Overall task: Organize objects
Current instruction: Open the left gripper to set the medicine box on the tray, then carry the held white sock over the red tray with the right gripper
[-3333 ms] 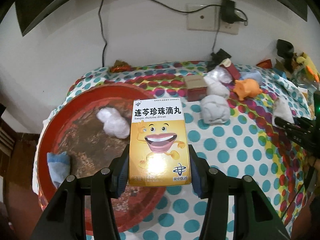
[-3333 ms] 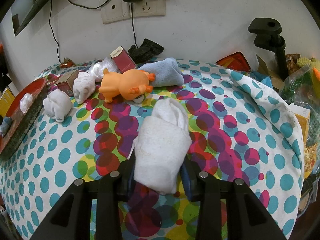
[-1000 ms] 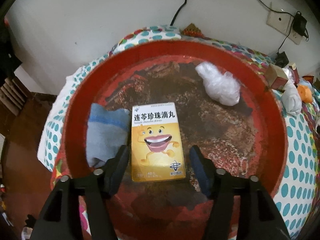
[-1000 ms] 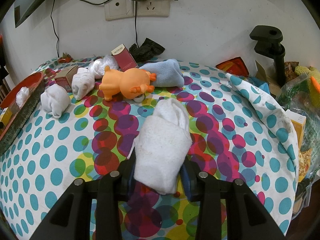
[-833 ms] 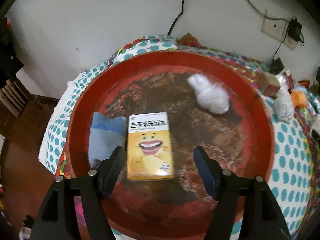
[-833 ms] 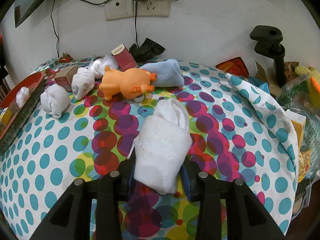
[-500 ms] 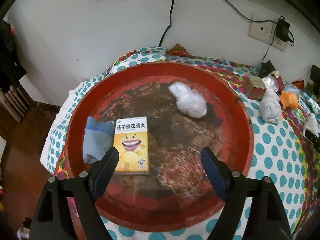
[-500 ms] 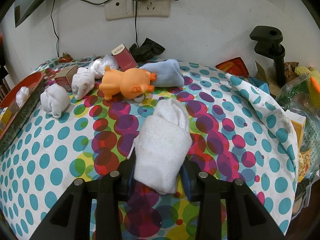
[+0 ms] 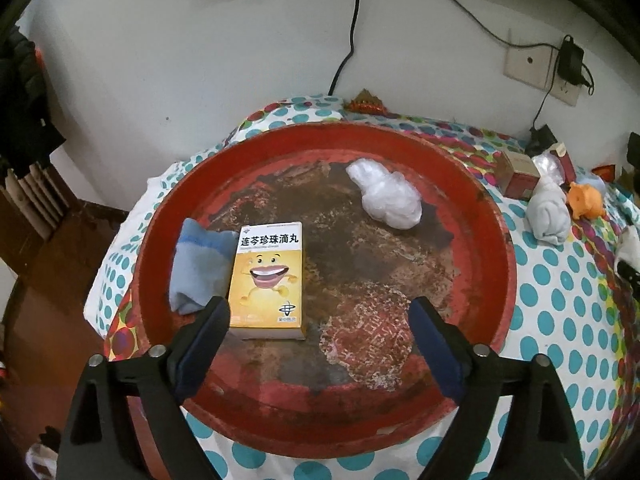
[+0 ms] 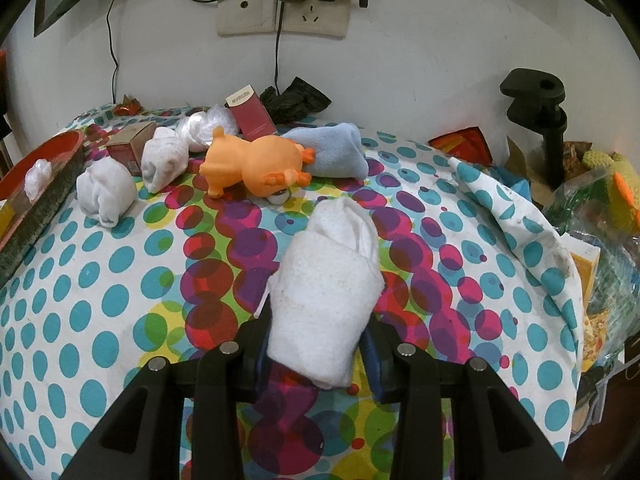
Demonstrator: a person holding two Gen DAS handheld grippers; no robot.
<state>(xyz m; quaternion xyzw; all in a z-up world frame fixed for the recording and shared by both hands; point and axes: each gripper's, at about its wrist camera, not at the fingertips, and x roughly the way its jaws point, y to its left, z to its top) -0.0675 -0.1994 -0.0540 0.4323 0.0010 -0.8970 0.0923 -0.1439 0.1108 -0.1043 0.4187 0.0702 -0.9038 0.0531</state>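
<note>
Left view, going left to right: a folded blue cloth (image 9: 198,266) lies at the left side of the red tray (image 9: 500,240), touching a yellow box (image 9: 268,276) that lies flat on the tray floor. The box has a white band of black Chinese characters on top and a grinning cartoon face below. The left hand-held gripper (image 9: 320,322) has just been opening; its jaws stand wide apart, the left one just over the box's near corner and not pressing it, nothing between the pads. Further right on the tray sits a white plastic wad (image 9: 386,196). The tray floor is worn, brown and patchy.

Right view: the tray edge shows at far left on the polka-dot surface (image 10: 100,300), then two white sock balls (image 10: 106,192), a small brown box (image 10: 130,144), an orange toy (image 10: 256,164) on its side and a blue towel (image 10: 332,156). The right hand-held gripper (image 10: 316,344) is clamped on a white rolled cloth (image 10: 324,296), fluffy and slightly stained, pointing away from the camera.
</note>
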